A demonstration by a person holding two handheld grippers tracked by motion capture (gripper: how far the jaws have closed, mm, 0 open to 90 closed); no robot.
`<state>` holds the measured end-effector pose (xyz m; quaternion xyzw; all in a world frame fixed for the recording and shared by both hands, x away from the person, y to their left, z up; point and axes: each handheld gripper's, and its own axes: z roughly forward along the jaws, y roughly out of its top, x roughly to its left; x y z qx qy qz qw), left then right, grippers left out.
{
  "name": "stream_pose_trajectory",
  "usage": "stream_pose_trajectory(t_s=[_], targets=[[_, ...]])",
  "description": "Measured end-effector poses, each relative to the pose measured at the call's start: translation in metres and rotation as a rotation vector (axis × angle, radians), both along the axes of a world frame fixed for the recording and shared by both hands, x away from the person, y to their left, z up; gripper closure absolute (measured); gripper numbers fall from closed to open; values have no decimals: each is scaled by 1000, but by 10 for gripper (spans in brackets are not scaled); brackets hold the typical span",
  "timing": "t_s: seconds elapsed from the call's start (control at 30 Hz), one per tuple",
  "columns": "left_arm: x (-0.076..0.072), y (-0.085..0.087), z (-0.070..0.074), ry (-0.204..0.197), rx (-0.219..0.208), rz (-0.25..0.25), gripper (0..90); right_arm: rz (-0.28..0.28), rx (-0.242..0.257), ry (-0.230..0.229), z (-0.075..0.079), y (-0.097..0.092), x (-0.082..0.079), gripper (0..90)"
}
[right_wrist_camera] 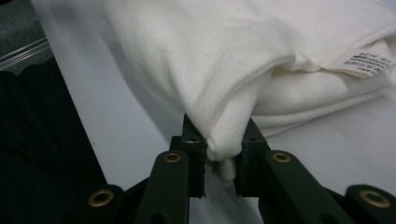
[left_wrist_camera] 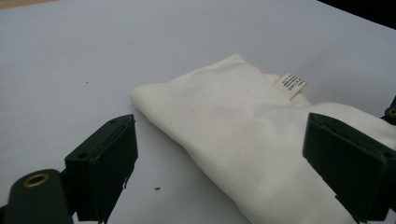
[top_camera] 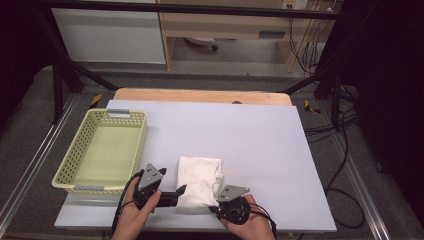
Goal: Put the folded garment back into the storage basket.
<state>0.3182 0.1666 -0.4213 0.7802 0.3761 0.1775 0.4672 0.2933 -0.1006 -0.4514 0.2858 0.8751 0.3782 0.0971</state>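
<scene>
Currently: pale-yellow perforated plastic basket, empty, at table left; left gripper, jaws spread wide and holding nothing, beside the folded white cloth garment lying near the table's front edge. Right gripper, clenched on a pinched fold of that garment's edge. Risk: the thin pinch may slip or unfold the layers on lifting, since only one side is gripped.

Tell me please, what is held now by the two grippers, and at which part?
The right gripper pinches the folded white cloth at a bunched edge fold near the person. The left gripper is open, holding nothing.
</scene>
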Motion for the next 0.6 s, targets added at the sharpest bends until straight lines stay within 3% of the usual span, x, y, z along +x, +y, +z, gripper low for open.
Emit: stream_pose_trajectory(t_s=[0.23,0.27,0.3,0.37,0.4,0.47,0.5,0.57,0.6], targets=[[0,-4,0,-8,5,-1,100,-3,-21,0,0,2,-1,771],[1,-4,0,-6,-3,-4,100,-3,-21,0,0,2,-1,771],[2,-6,-1,3,-38,-10,100,-4,-26,6,1,3,0,771],[10,-12,-3,17,-75,-36,98,-6,-24,14,1,3,0,770],[20,-18,-1,19,-82,-21,100,-3,-25,12,1,2,1,770],[27,-21,1,26,-96,-16,108,-2,-26,6,1,3,0,770],[38,-27,8,23,-109,-11,108,-4,-31,6,1,3,0,769],[54,-36,18,-11,-45,-7,108,-1,-33,6,1,3,0,768],[59,-39,21,-20,-35,-1,108,3,-33,6,1,3,0,767]])
